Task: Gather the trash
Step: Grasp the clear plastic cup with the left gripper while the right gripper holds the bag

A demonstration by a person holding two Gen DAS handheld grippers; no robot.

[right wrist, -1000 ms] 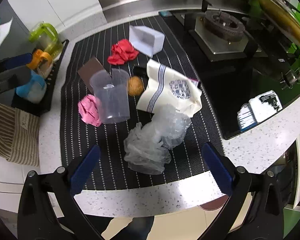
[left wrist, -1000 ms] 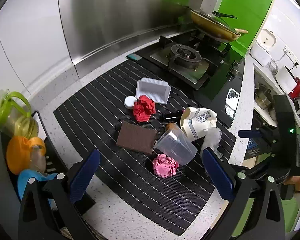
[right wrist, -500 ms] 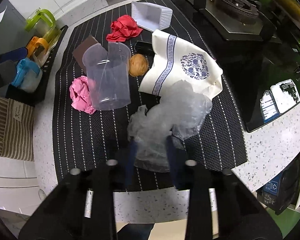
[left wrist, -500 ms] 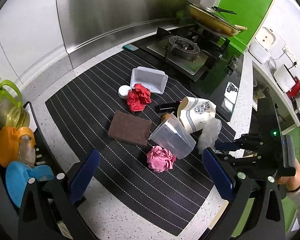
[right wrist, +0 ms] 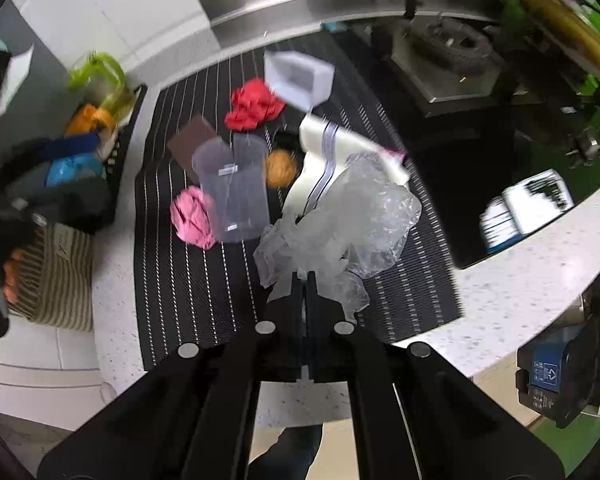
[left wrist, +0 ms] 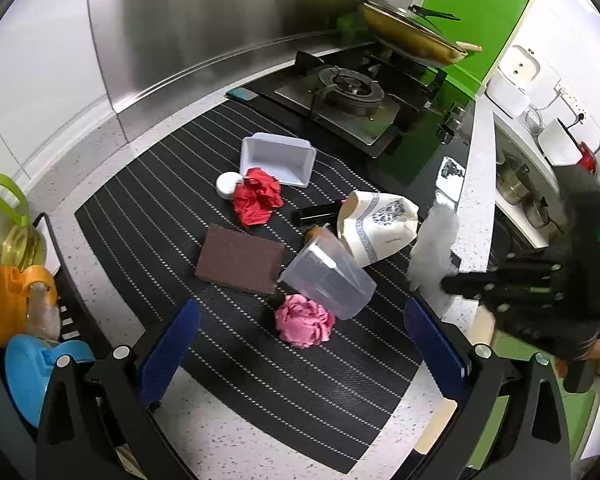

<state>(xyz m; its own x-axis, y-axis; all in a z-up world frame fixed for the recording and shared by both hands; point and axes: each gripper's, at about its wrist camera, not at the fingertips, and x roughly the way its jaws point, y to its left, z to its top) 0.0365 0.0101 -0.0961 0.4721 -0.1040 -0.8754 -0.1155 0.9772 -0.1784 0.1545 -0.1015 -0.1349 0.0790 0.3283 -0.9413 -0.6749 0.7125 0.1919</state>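
My right gripper (right wrist: 305,280) is shut on a crumpled clear plastic bag (right wrist: 340,220) and holds it above the striped black mat (right wrist: 172,280); the bag also shows in the left wrist view (left wrist: 434,248). My left gripper (left wrist: 296,344) is open and empty, hovering over the mat's near edge, just in front of a pink paper ball (left wrist: 304,320). Also on the mat lie a red paper ball (left wrist: 258,200), a clear plastic cup (left wrist: 328,280) on its side, a white patterned paper bag (left wrist: 374,224), a brown pad (left wrist: 240,258), a white tray (left wrist: 278,158) and a small orange ball (right wrist: 280,168).
A gas stove (left wrist: 352,96) with a pan (left wrist: 412,40) stands behind the mat. A rack with a green jug (left wrist: 4,224) and orange and blue items is on the left. A striped basket (right wrist: 56,280) sits by the counter's left. A black bin (right wrist: 556,376) stands on the floor below the counter edge.
My right gripper closed on the clear plastic bag and lifted it off the mat. My left gripper drifted slightly and stayed open.
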